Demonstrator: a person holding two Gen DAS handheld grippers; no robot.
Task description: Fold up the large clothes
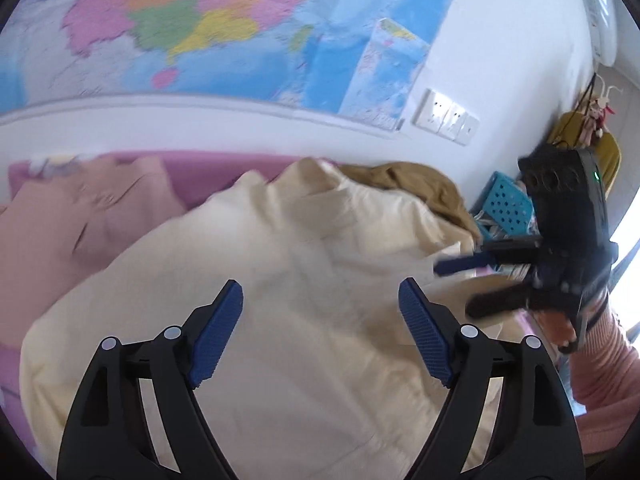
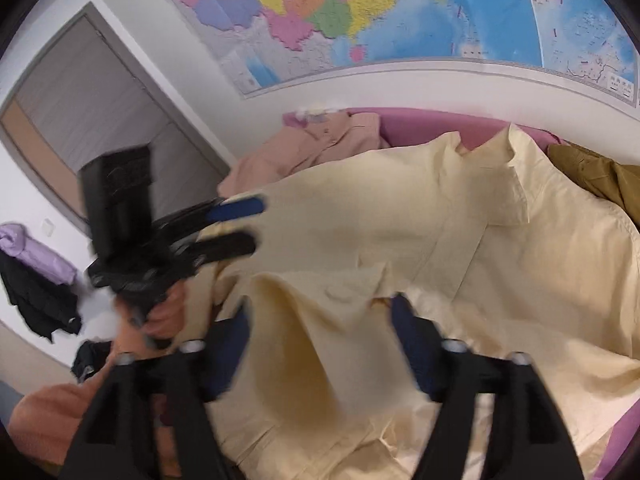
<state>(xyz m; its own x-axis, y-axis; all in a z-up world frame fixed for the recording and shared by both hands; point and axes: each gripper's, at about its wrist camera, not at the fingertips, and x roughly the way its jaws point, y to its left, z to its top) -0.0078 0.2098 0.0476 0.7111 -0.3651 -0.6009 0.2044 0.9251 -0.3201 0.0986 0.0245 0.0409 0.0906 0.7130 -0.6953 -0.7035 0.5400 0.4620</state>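
Observation:
A large cream shirt (image 1: 280, 260) lies spread over a pink bed, its collar (image 2: 512, 168) toward the wall. My left gripper (image 1: 320, 292) hovers over the shirt's middle, open, with nothing between its blue pads (image 1: 218, 336). It also shows blurred at the left of the right wrist view as the left gripper (image 2: 256, 222). My right gripper (image 2: 320, 312) is open above the shirt's near edge. A raised fold of the shirt (image 2: 304, 320) stands in the gap, and the pads do not press it. In the left wrist view the right gripper (image 1: 456, 288) is at the right, held by a hand in a pink sleeve (image 1: 600, 360).
A pink garment (image 1: 80, 208) lies at the bed's far left and a brown one (image 1: 400, 180) at the far right. A blue perforated basket (image 1: 508, 204) stands beside the bed. A map (image 2: 360, 20) covers the wall. A door (image 2: 100, 100) and hanging clothes (image 2: 36, 256) are left.

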